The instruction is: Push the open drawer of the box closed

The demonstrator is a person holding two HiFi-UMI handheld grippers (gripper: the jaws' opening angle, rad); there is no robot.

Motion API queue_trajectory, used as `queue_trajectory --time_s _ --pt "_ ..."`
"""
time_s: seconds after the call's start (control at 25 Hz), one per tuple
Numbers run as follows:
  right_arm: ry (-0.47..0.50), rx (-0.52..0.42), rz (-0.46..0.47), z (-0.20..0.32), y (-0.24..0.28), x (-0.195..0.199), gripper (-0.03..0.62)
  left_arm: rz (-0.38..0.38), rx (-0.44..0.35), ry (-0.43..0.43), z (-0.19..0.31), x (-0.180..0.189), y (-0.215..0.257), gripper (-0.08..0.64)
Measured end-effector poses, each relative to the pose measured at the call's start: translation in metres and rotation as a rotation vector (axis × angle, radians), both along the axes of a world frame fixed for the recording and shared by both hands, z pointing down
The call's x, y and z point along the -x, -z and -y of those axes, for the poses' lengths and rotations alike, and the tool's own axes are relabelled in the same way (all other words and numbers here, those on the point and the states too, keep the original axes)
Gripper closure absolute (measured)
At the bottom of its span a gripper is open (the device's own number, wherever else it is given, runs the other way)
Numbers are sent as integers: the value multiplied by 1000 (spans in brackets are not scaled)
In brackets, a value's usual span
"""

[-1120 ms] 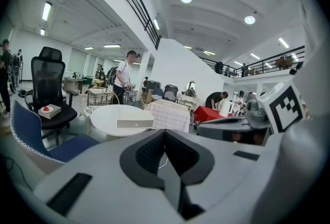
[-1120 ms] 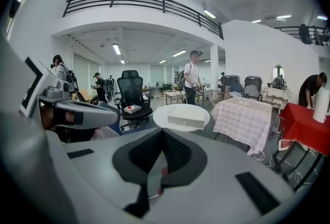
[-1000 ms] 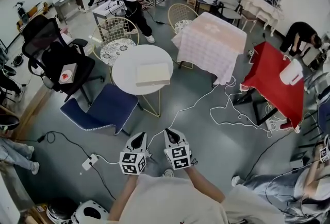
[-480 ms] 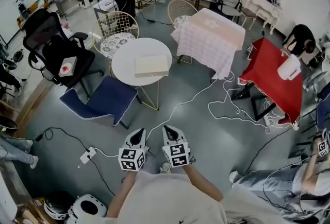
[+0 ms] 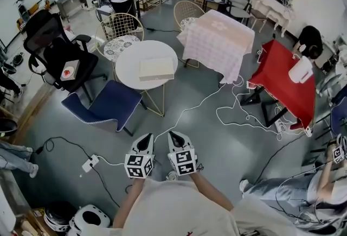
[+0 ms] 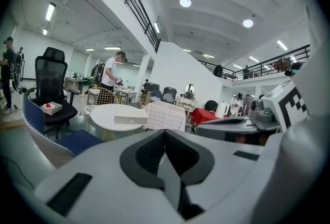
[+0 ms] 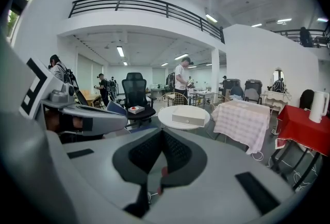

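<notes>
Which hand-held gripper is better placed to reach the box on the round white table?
Left, but barely. The box sits far ahead, nearly midway between them, slightly toward the left hand-held gripper. The right hand-held gripper would serve almost as well; both are shut.

box (image 5: 156,69) drawer — too small to tell | wearer's torso (image 5: 179,210) — cut by bottom edge

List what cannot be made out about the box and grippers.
- Box drawer, open or shut: too small in head view; distant in both gripper views.
- Hands on left gripper and right gripper: head view, hidden under marker cubes.
- Red-topped item on black chair: too small everywhere.
</notes>
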State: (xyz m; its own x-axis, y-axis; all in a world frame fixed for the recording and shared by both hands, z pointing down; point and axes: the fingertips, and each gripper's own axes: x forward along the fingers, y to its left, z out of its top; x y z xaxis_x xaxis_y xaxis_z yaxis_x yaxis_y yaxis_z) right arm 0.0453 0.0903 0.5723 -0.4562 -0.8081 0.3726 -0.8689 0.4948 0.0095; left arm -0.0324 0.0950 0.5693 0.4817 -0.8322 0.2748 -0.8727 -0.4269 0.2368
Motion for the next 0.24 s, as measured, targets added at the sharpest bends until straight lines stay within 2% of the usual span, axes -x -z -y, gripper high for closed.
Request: queue_trajectory --time_s 0.24 --pt "5 -7 -5 -4 1 -2 577 5 -6 1 -5 -3 0 548"
